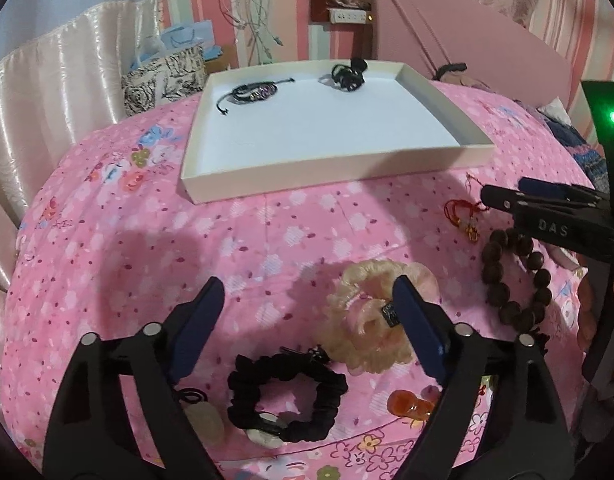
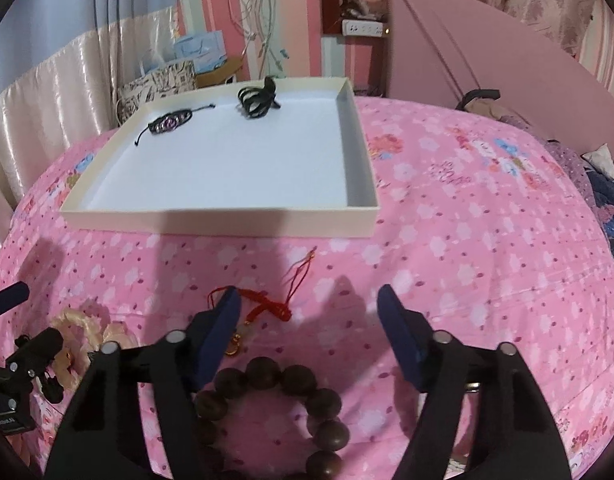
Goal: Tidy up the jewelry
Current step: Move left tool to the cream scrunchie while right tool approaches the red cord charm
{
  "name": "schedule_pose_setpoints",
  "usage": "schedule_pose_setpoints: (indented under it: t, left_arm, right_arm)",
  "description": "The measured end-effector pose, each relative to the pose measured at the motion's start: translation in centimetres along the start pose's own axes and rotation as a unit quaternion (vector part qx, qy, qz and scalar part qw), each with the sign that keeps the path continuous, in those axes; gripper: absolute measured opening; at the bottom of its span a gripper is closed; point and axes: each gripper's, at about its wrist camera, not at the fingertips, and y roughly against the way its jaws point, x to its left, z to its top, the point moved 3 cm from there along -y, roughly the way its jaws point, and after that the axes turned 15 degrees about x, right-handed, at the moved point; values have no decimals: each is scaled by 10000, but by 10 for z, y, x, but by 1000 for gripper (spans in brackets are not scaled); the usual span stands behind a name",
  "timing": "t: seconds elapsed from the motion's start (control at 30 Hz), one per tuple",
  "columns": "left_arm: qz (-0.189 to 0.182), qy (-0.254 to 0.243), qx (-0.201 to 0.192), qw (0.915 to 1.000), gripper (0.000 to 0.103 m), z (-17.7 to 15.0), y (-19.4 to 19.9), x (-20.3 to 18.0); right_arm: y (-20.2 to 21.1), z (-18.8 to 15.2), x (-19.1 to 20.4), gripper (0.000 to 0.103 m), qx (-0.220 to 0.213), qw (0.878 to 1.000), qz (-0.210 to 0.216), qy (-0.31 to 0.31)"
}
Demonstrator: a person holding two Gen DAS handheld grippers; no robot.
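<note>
So the shallow white tray (image 1: 439, 92) sits on a bed covered in a pink floral sheet (image 1: 147, 240), and it's got two pieces in it at the far end: a dark braided bracelet (image 1: 254, 93) with purple bits toward the left, and a black claw clip (image 1: 347, 74) further right near the back wall. Everything else is loose on the sheet on the near side of the tray. The left hand-held gripper (image 1: 309, 296) hangs above that pile with its blue-padded fingers spread wide, nothing between them; the cream scrunchie (image 1: 367, 320) lies just under and beside its right finger, a black scrunchie (image 1: 287, 396) sits closer to the camera, and a small orange charm (image 1: 411, 402) is off to the right of that. A pale stone-like pendant (image 1: 205, 420) peeks out by the left finger. The right hand-held gripper (image 2: 309, 302) is also released and wide apart, hovering low over the brown wooden bead bracelet (image 2: 275, 404), which curls on the sheet between and below the fingers. The red cord charm (image 2: 267, 304) lies just past it, partly tucked behind the left finger, with its loose thread trailing toward the tray. In the left wrist view the right gripper shows up at the edge, right next to the beads.
</note>
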Motion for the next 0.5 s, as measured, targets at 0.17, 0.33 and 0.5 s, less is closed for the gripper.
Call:
schedule_pose_setpoints:
  t: [0.17, 0.33, 0.5]
  left_arm:
    - [5, -70, 137, 9999, 70, 0, -9, -2]
    - [-22, -21, 258, 9997, 48, 1, -18, 1]
    - [-95, 107, 330, 9994, 38, 2, -23, 6]
  right_arm:
    - [-9, 3, 1, 58, 104, 9999, 35, 1]
    - [-21, 2, 5, 44, 285, 9996, 62, 60]
    - [-25, 2, 10, 38, 297, 9994, 87, 141]
